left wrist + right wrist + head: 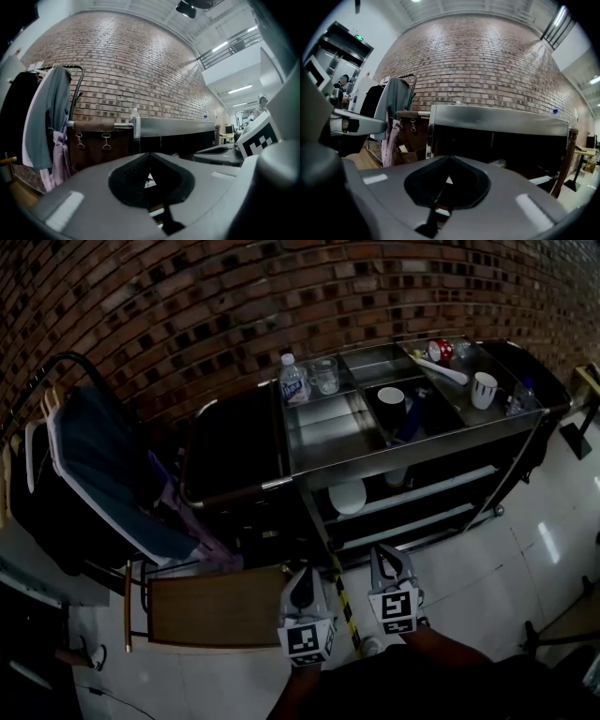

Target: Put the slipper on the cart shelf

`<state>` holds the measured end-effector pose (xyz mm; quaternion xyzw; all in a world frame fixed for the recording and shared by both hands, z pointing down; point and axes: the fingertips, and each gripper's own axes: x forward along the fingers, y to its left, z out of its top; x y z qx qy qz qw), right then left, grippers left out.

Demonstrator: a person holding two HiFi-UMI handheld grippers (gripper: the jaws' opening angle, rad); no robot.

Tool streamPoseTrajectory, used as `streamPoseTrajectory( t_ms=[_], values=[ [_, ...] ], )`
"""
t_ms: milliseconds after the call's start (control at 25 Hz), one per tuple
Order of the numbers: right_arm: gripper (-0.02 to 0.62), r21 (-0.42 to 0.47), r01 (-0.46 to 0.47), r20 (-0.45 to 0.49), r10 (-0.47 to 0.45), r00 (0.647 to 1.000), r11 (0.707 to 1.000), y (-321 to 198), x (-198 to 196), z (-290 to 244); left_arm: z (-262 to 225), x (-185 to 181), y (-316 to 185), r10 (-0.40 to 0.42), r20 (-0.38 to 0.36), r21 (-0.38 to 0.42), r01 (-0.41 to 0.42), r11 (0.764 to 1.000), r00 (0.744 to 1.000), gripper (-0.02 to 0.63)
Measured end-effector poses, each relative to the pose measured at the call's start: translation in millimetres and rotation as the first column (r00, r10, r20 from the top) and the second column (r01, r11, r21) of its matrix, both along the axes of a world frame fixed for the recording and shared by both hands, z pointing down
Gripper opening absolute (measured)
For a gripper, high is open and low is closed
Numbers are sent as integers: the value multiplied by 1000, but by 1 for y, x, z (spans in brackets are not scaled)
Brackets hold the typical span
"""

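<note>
Steel cart [412, 457] on tiled floor [536, 554]

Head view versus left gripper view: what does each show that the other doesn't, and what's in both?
Only the head view shows the top trays of the cart, with a glass and a white mug. Only the left gripper view shows the left gripper close up, its jaws together with nothing between them, and the ceiling lights. Both show the brick wall, the cart, the hanging garments and the right gripper.
</note>
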<state>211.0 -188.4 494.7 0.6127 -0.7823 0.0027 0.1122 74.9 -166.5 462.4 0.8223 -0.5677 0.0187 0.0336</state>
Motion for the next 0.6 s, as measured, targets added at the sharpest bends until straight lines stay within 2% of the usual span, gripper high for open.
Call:
streamPoseTrajectory(
  t_ms=[360,600],
  values=[
    [2,30,17,63,-19,998,999,21,-14,-21,3,1,9,21,7,-12,-21,1000,1000,15],
    [2,43,19,37,-21,999,999,26,-14,-19,2,1,10,30,21,1,-30,1000,999,15]
  ],
)
